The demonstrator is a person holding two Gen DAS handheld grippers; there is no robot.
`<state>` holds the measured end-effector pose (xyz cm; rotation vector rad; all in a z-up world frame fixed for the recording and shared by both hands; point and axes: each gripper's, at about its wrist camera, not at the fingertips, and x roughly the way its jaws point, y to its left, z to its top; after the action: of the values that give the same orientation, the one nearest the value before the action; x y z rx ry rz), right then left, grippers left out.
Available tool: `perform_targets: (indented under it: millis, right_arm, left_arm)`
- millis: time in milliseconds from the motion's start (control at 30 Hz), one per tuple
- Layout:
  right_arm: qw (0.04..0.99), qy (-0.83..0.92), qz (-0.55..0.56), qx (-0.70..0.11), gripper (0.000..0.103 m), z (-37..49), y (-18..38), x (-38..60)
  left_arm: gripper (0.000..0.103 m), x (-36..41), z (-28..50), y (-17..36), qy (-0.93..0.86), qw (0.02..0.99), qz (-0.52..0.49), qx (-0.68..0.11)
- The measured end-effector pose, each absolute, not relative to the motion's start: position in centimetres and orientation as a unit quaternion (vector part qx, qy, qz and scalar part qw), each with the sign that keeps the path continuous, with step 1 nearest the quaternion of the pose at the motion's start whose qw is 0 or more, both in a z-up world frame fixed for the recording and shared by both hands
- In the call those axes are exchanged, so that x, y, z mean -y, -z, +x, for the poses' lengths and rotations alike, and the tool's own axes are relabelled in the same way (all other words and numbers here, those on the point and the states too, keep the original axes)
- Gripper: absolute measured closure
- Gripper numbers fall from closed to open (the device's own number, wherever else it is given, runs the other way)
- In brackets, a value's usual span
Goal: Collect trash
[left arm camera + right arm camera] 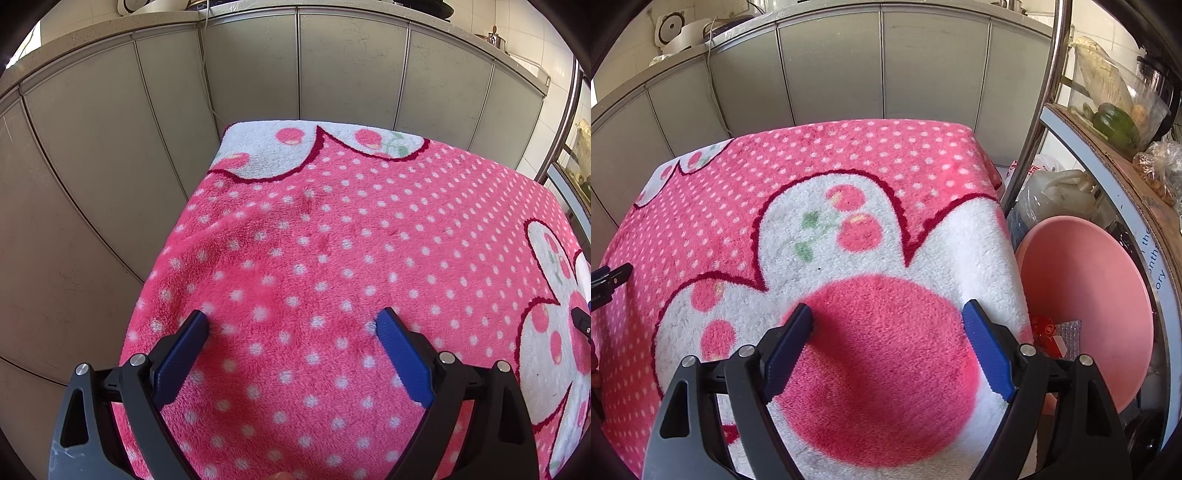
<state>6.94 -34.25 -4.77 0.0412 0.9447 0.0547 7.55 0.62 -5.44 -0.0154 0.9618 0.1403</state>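
My left gripper (pixel 291 321) is open above a pink dotted fleece blanket (pixel 332 258) that covers a table; nothing lies between its blue pads. My right gripper (pixel 888 314) is open over the blanket's (pixel 775 177) white and pink cherry pattern near the right edge, empty too. A pink basin (pixel 1100 295) sits below that edge, with a red wrapper (pixel 1047 332) and a clear bubbled piece (pixel 1069 332) inside. No trash shows on the blanket. The tip of the right gripper shows at the far right of the left wrist view, and the left gripper's tip at the far left of the right wrist view.
Grey cabinet doors (pixel 258 74) run behind the table under a counter with appliances (pixel 679 31). At the right a metal rack (pixel 1045 92) holds a clear container with vegetables (pixel 1115 122), plastic bags and a white jug (pixel 1060 188).
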Motion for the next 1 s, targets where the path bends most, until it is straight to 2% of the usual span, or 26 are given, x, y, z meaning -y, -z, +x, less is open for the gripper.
perform_targets:
  millis: [800, 867, 933, 1000]
  right_arm:
    - [0.885, -0.024, -0.007, -0.464, 0.011, 7.2, 5.0, 33.4]
    - [0.885, -0.023, -0.008, -0.465, 0.010, 7.3, 5.1, 33.3]
    - [0.884, -0.023, -0.008, -0.466, 0.009, 7.4, 5.1, 33.3]
    - [0.884, -0.020, -0.009, -0.467, 0.009, 7.3, 5.0, 33.2]
  left_arm:
    - [0.012, -0.6, 7.3, 5.5, -0.068, 0.884, -0.007, -0.462]
    - [0.014, -0.5, 7.2, 5.3, -0.064, 0.886, -0.008, -0.459]
    - [0.022, 0.1, 7.1, 4.8, -0.057, 0.887, 0.001, -0.459]
    - [0.022, 1.3, 6.9, 4.0, -0.037, 0.888, 0.001, -0.459]
